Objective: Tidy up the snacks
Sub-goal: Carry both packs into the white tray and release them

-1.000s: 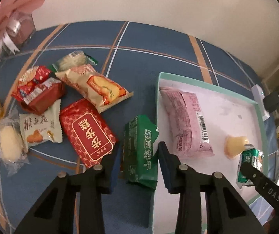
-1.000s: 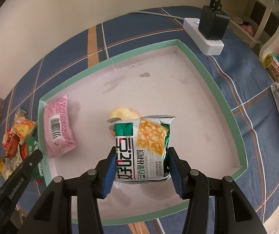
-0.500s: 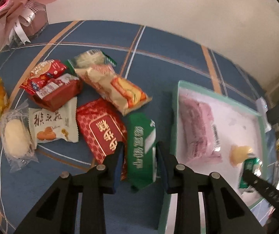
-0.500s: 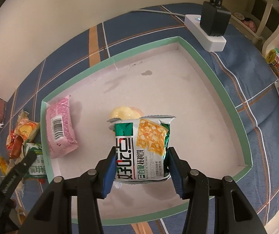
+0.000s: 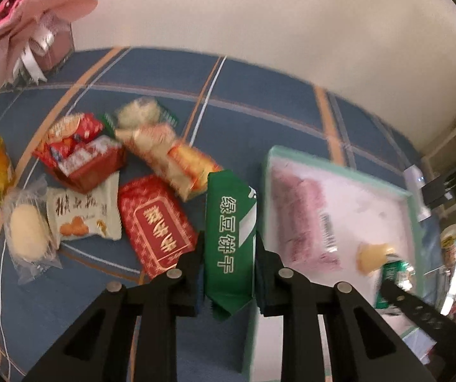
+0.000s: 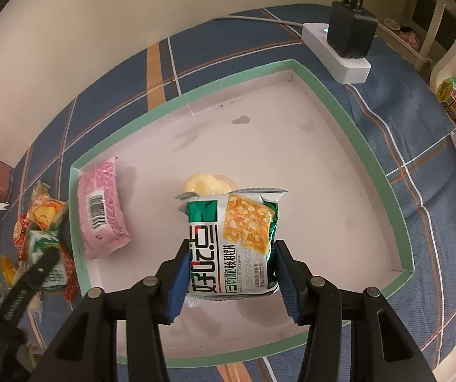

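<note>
My left gripper (image 5: pixel 229 254) is shut on a green snack pack (image 5: pixel 230 222) and holds it lifted beside the left rim of the green-edged tray (image 5: pixel 264 197). My right gripper (image 6: pixel 228 270) is shut on a green and white biscuit pack (image 6: pixel 231 242), held over the tray floor (image 6: pixel 307 165). In the tray lie a pink snack pack (image 6: pixel 102 203) and a pale yellow jelly cup (image 6: pixel 202 184), the cup partly hidden behind the biscuit pack. The left gripper's arm shows at the lower left of the right wrist view (image 6: pixel 27 283).
A pile of loose snacks lies left of the tray on the blue plaid cloth: a red pack (image 5: pixel 156 226), a white cookie pack (image 5: pixel 81 213), a clear-wrapped bun (image 5: pixel 27 232), a yellow-orange pack (image 5: pixel 170 156). A white power strip with black charger (image 6: pixel 345 47) sits behind the tray. A pink gift bouquet (image 5: pixel 27 22) stands far left.
My left gripper has closed on the green snack pack and lifted it off the cloth, tilting the view up. The right gripper still holds the biscuit pack in nearly the same spot.
</note>
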A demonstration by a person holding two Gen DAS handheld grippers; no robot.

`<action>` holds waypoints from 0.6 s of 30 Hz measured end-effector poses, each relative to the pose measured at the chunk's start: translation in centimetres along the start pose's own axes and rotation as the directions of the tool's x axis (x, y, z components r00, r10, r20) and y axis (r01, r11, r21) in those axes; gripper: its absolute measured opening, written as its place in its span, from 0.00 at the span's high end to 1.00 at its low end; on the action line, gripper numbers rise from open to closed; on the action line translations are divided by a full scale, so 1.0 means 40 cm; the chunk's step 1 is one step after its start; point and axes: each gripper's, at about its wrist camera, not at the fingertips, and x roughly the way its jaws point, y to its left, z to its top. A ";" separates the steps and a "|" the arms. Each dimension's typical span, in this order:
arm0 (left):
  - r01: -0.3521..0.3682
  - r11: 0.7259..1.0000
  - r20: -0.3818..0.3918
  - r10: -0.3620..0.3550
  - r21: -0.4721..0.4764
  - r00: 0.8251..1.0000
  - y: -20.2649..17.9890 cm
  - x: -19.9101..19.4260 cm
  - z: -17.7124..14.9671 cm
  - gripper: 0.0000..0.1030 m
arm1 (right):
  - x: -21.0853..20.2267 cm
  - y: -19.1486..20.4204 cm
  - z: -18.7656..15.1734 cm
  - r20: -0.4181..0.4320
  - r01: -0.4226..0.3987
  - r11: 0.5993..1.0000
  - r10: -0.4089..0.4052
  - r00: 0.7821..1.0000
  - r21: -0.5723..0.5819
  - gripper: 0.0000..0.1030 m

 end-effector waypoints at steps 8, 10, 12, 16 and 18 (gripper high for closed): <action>0.155 0.985 -0.037 -0.152 0.071 0.988 -0.106 -0.038 -0.015 0.76 | -0.001 -0.024 -0.010 0.005 0.055 0.998 -0.055 0.998 0.036 0.49; 0.186 0.978 -0.069 -0.180 0.095 0.981 -0.140 -0.032 -0.028 0.76 | -0.005 -0.042 -0.010 0.011 0.084 0.995 -0.084 0.996 0.058 0.49; 0.213 0.971 -0.104 -0.202 0.110 0.974 -0.168 -0.023 -0.047 0.76 | -0.009 -0.057 -0.010 0.014 0.086 0.993 -0.087 0.996 0.079 0.49; 0.232 0.964 -0.164 -0.210 0.133 0.964 -0.202 0.003 -0.073 0.76 | -0.013 -0.066 -0.013 0.017 0.092 0.991 -0.094 0.995 0.101 0.49; 0.226 0.964 -0.175 -0.200 0.139 0.964 -0.207 0.007 -0.078 0.72 | -0.015 -0.062 -0.016 0.022 0.083 0.990 -0.086 0.996 0.110 0.48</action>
